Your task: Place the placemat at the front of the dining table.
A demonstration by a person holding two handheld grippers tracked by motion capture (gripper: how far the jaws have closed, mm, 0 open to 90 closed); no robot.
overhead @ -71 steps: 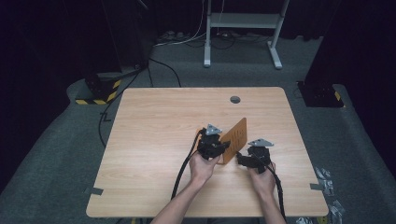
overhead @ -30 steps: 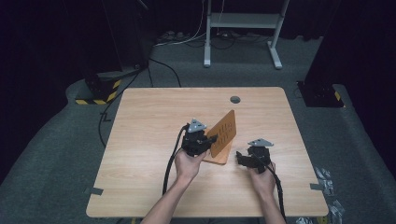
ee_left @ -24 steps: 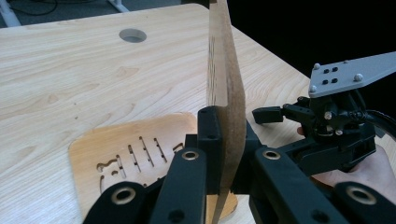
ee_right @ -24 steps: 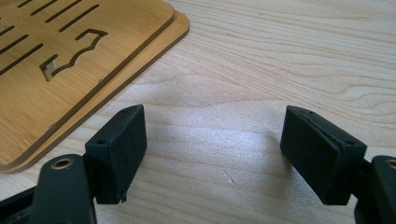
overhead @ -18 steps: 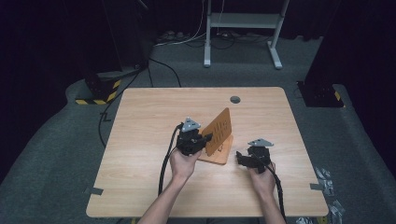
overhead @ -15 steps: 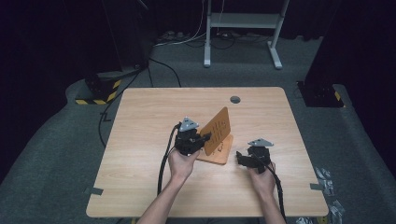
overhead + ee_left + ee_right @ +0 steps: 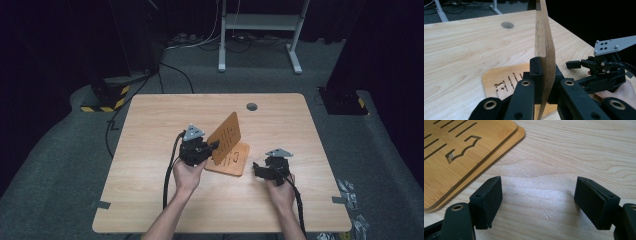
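High view: left gripper (image 7: 214, 145) pinches tilted panel's (image 7: 225, 138) edge.

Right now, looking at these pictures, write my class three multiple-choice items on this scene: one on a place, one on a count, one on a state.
1. Where is the round hole in the table?
A. Near the far edge
B. At the near left corner
C. Under the person's right hand

2. How many wooden panels are lifted off the table?
A. None
B. One
C. Three

3. How do the right gripper's jaws stand?
A. Clamped on a panel
C. Shut on nothing
B. Wide apart over bare wood

Answers:
1 A: the high view shows the hole beyond the panels, by the far edge.
2 B: the left gripper holds one slotted panel tilted up, while the flat panel lies on the table.
3 B: the right gripper view shows tabletop between the jaws.
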